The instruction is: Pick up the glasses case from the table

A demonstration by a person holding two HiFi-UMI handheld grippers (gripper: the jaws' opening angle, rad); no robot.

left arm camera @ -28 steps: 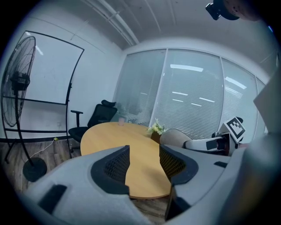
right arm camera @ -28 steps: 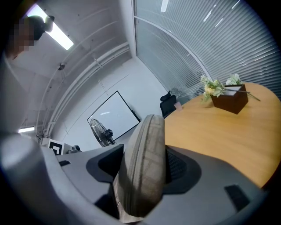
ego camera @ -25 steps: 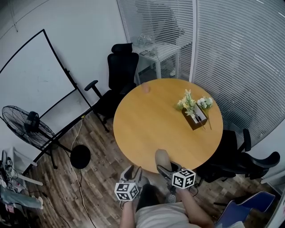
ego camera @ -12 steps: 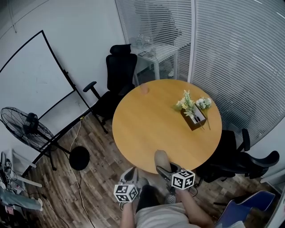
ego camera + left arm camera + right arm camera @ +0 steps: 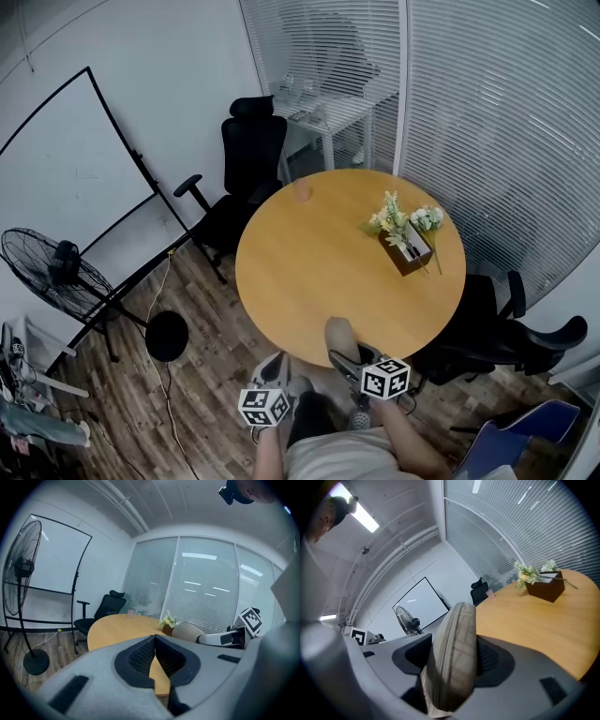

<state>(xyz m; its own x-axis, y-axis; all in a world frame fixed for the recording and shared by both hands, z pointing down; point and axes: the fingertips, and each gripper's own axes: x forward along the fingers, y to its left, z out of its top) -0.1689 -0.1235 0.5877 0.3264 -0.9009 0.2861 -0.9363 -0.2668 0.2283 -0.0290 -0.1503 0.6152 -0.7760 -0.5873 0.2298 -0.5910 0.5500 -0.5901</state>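
Observation:
The glasses case [image 5: 340, 334] is a beige oval with a zip seam. It stands on edge over the near rim of the round wooden table [image 5: 319, 253]. My right gripper [image 5: 349, 354] is shut on it; in the right gripper view the case [image 5: 457, 667] fills the gap between the dark pads [image 5: 487, 656]. My left gripper [image 5: 279, 367] hangs below the table's near edge, left of the case and apart from it. In the left gripper view its jaws [image 5: 155, 638] meet at the tips with nothing between them.
A brown box of white flowers [image 5: 409, 246] stands at the table's right, and a small pink cup [image 5: 303, 190] at its far edge. Black office chairs [image 5: 251, 159] [image 5: 511, 330] flank the table. A floor fan [image 5: 56, 267] and a whiteboard [image 5: 75, 159] stand at the left.
The left gripper's jaws, spread apart a second ago, have closed on nothing. The right gripper and the case have not moved.

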